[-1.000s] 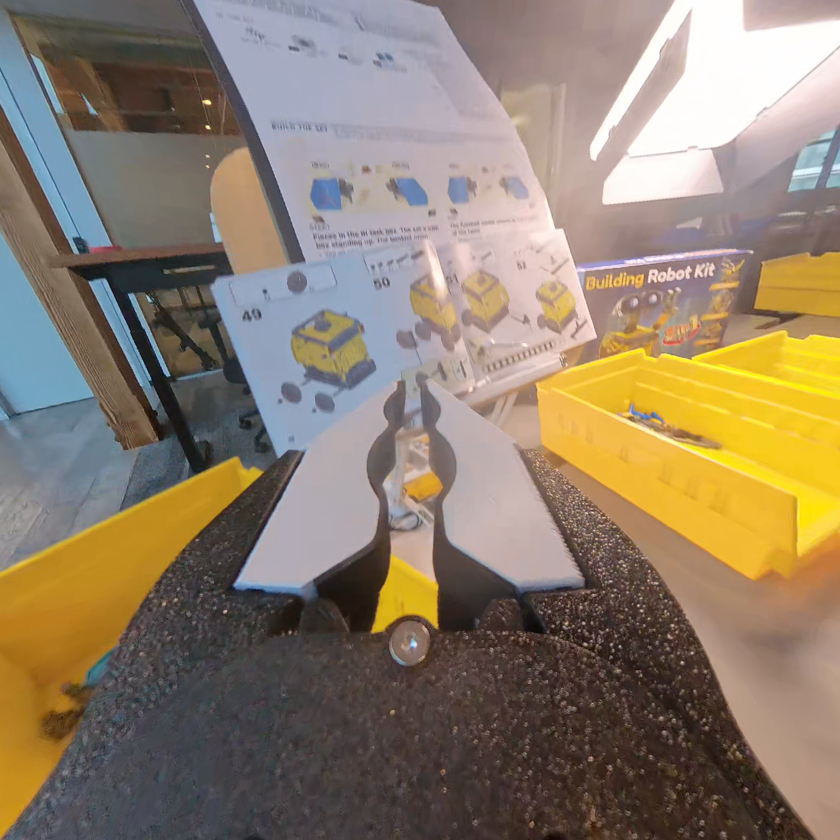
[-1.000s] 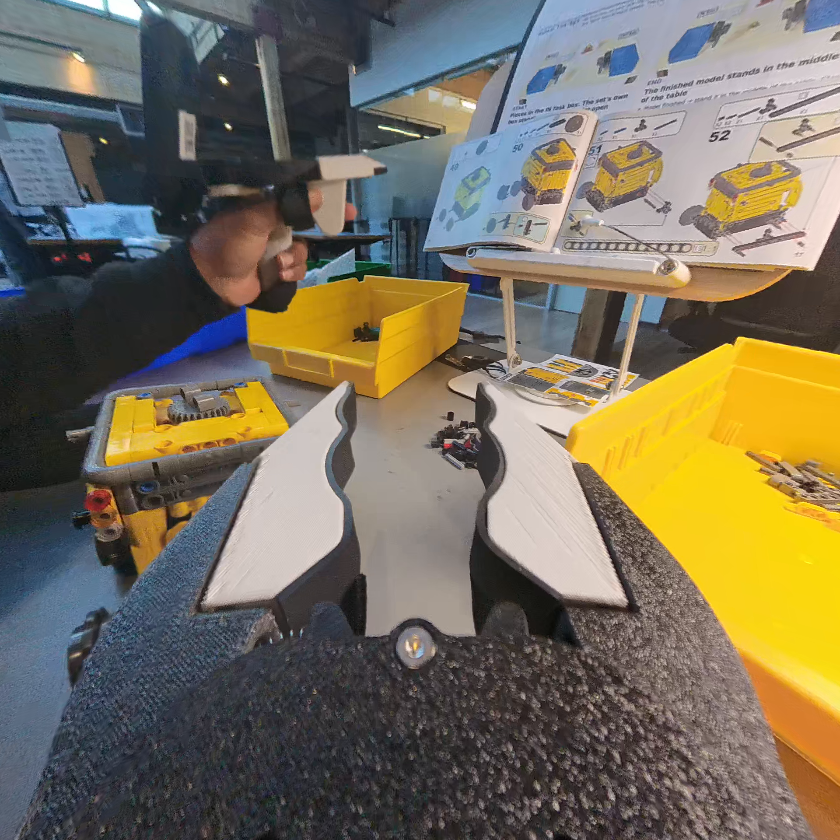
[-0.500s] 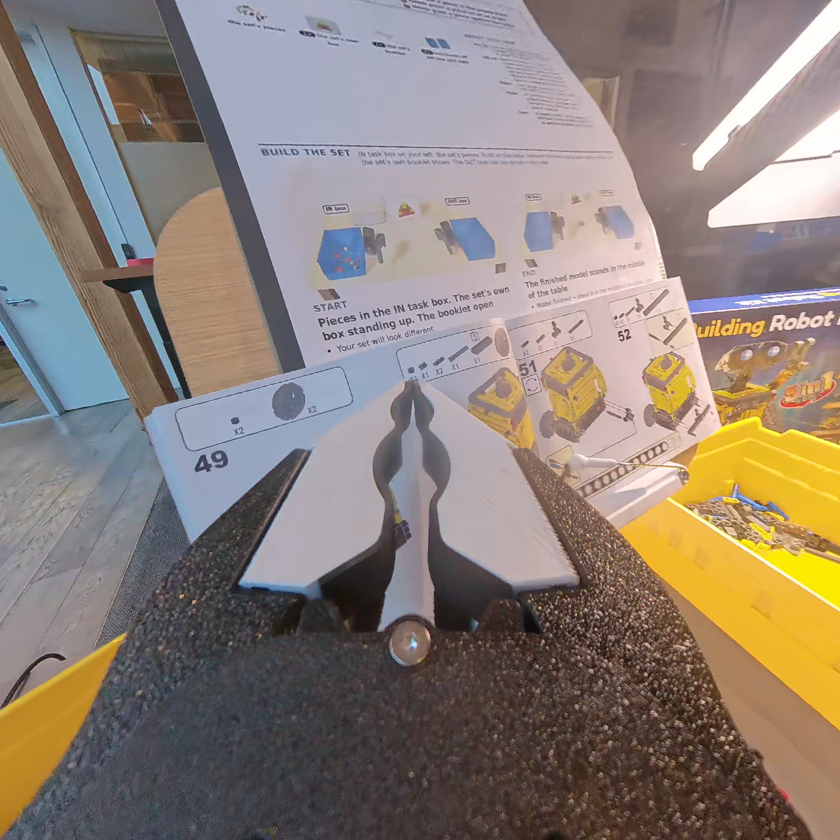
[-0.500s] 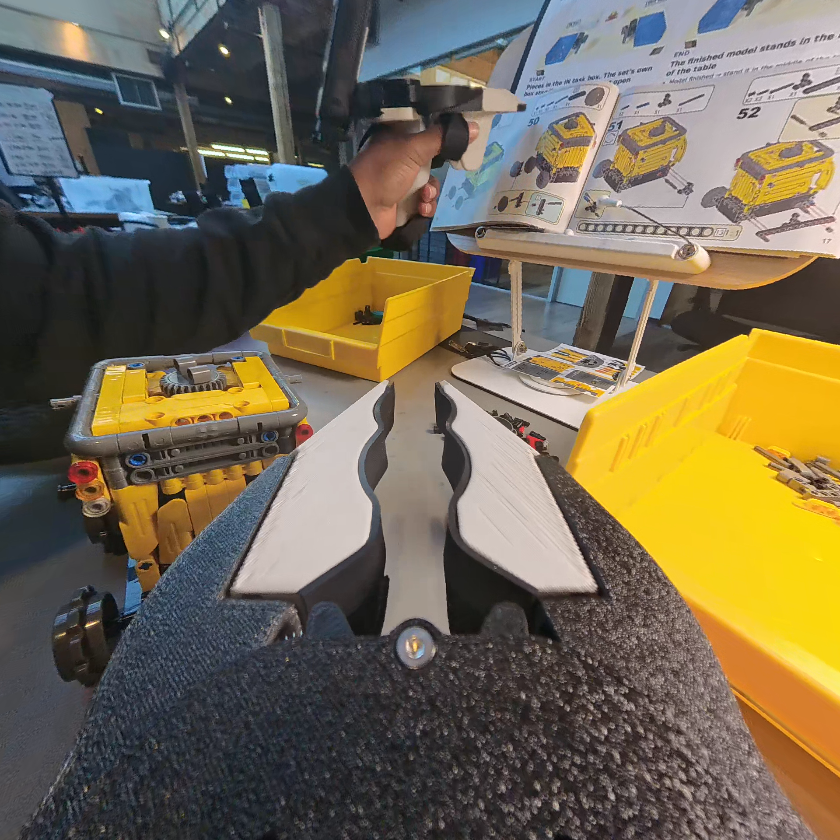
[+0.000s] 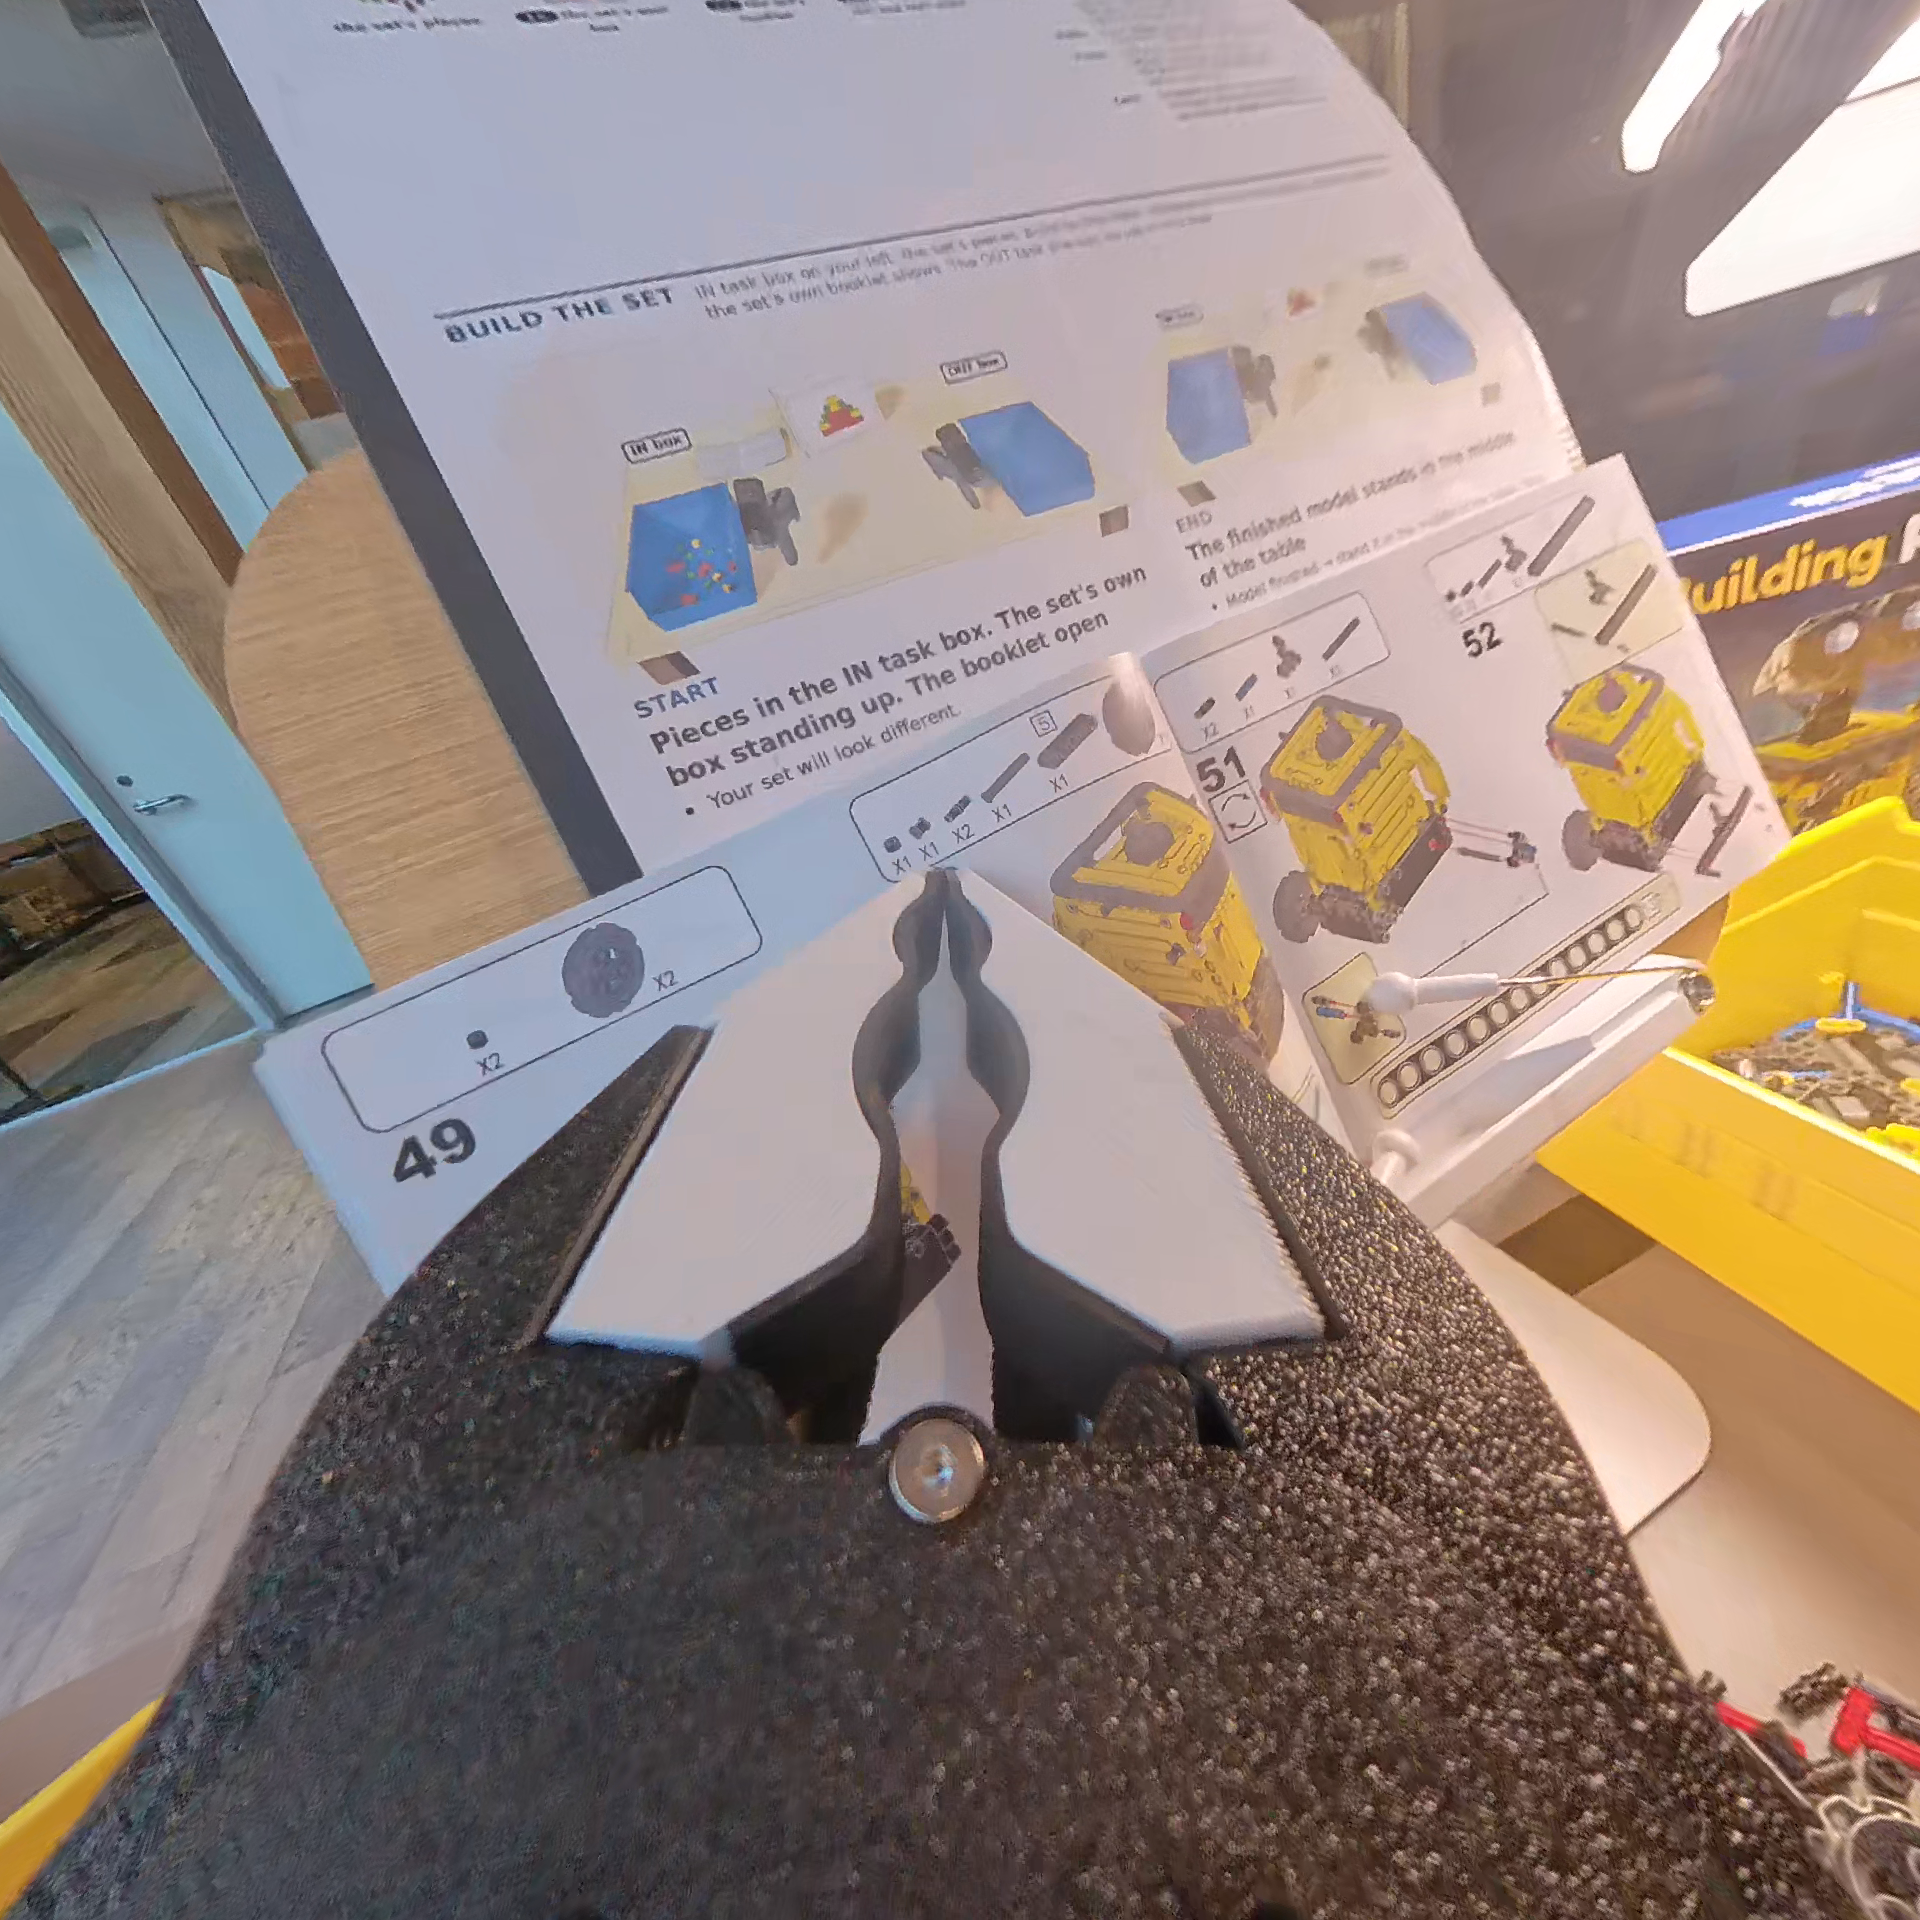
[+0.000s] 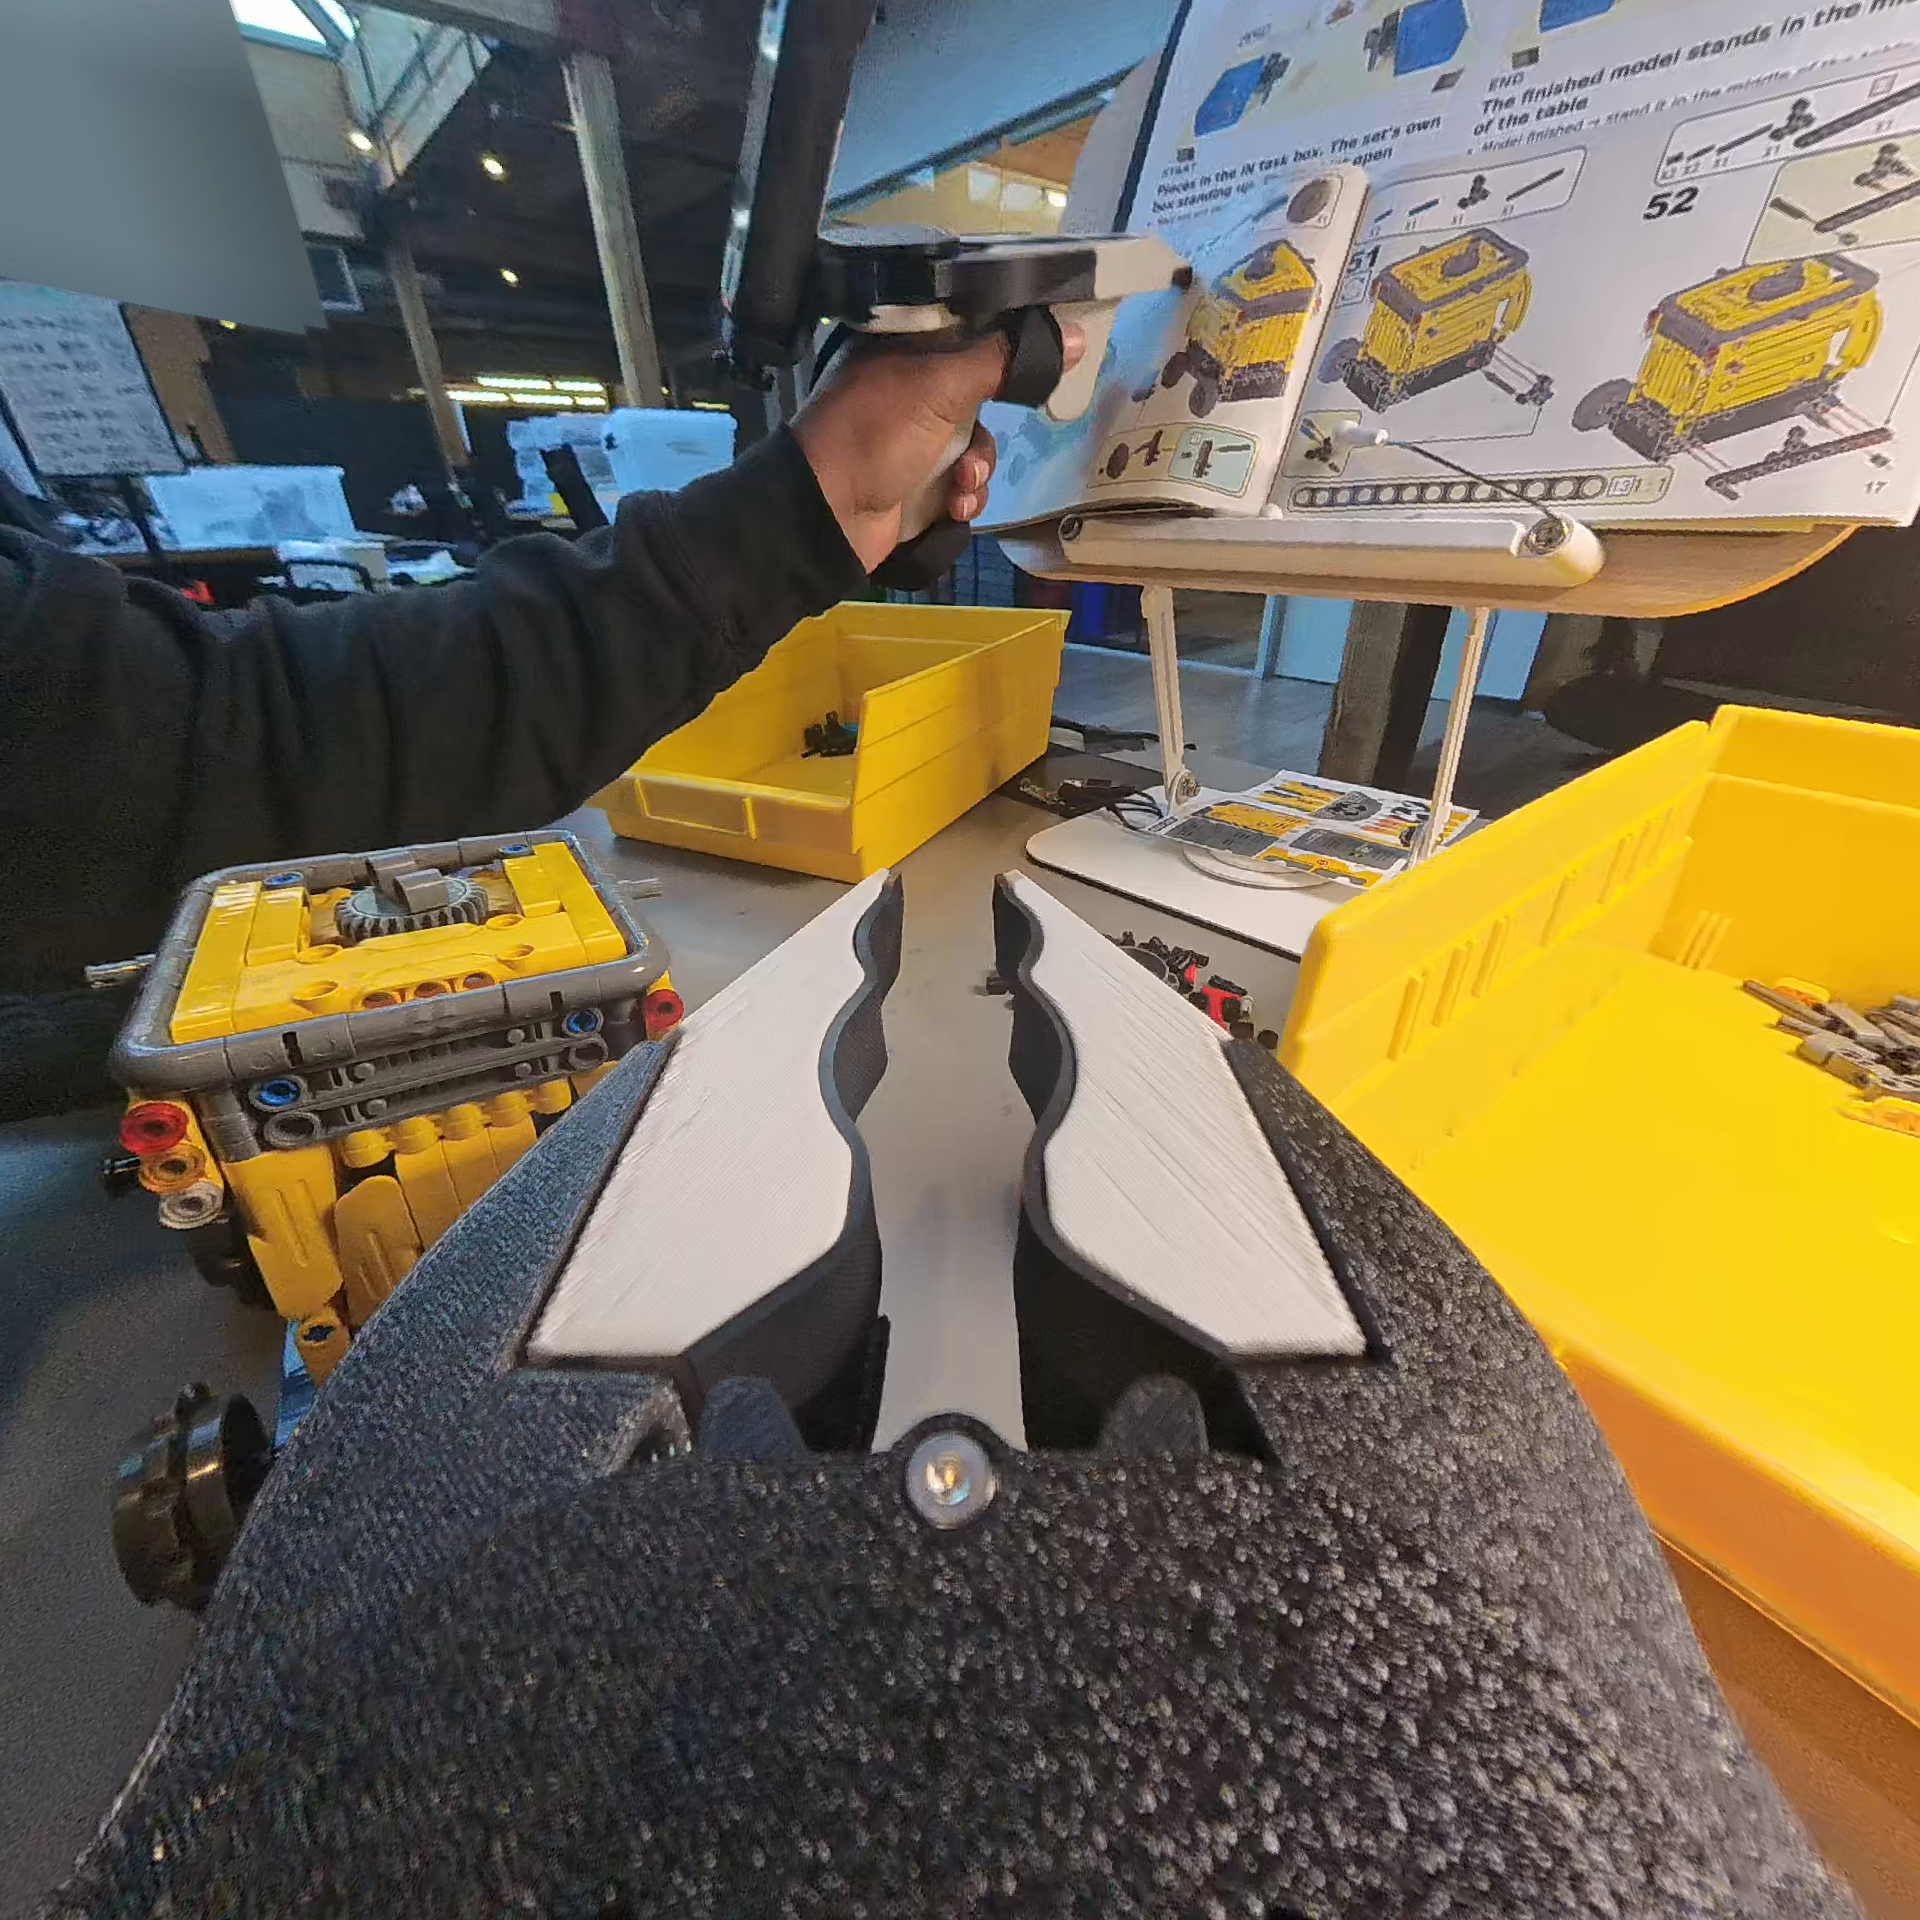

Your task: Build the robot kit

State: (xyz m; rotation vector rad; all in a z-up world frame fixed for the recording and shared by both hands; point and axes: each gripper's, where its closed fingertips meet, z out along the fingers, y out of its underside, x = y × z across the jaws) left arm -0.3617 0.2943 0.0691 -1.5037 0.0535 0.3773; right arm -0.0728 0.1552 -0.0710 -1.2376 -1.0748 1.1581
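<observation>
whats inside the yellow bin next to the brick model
In the yellow bin behind the yellow brick model, only a small cluster of dark pieces shows near the middle. Its front wall hides the nearer floor, so more could lie there.

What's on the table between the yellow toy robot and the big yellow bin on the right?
In the right wrist view, the right tool hovers between the brick model and the bin, over bare grey table; small loose pieces lie nearer the bin.
</observation>
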